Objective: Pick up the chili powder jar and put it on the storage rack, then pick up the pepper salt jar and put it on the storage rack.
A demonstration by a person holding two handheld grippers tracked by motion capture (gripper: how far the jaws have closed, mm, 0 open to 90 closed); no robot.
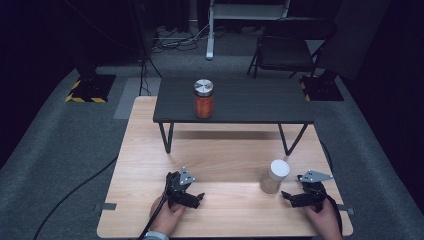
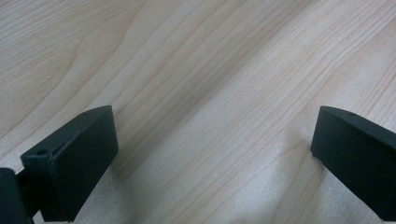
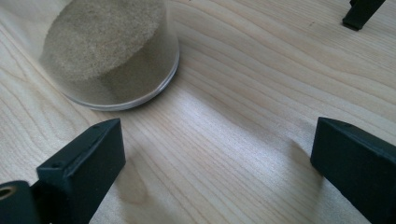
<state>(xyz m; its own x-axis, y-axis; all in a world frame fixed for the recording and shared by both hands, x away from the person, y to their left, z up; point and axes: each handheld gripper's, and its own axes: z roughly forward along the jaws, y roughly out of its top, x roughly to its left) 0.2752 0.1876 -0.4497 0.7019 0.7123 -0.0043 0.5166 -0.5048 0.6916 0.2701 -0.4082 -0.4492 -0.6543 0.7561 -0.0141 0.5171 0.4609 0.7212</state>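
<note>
The right gripper (image 1: pixel 289 196) sits low near the wooden table (image 1: pixel 225 210), jaws wide apart w/ nothing between them. The sand jar (image 1: pixel 274 177) — a clear jar w/ a white lid and pale sandy stuff inside — stands upright just past the jaw tips and a bit to one side. In the right gripper view the jar (image 3: pixel 112 56) is up ahead of the left-hand jaw, not in the gap yet and not touching either jaw.

The left gripper (image 1: pixel 196 196) is also wide open and holds nothing. In the left gripper view there is just bare wood (image 2: pixel 210 93) between its jaws. It is well apart from the jar.

Farther off, a 2nd jar (image 1: pixel 203 98) w/ a shiny lid and red-orange stuff inside stands on the small dark table (image 1: pixel 250 100).

I think the step now is the reach — getting the right jaws around the sand jar. To do it well:
- Turn the hand a bit so the jar sits in the middle of the gap, not off by one jaw.
- Slide in slow and level, so no jaw tip bumps the jar and tips it.
- Go in far enough that the flat pads meet the round side, below the lid.
- Squeeze soft & even; the glass-like side may be slippy.
- Keep the left gripper out of the way.
</note>
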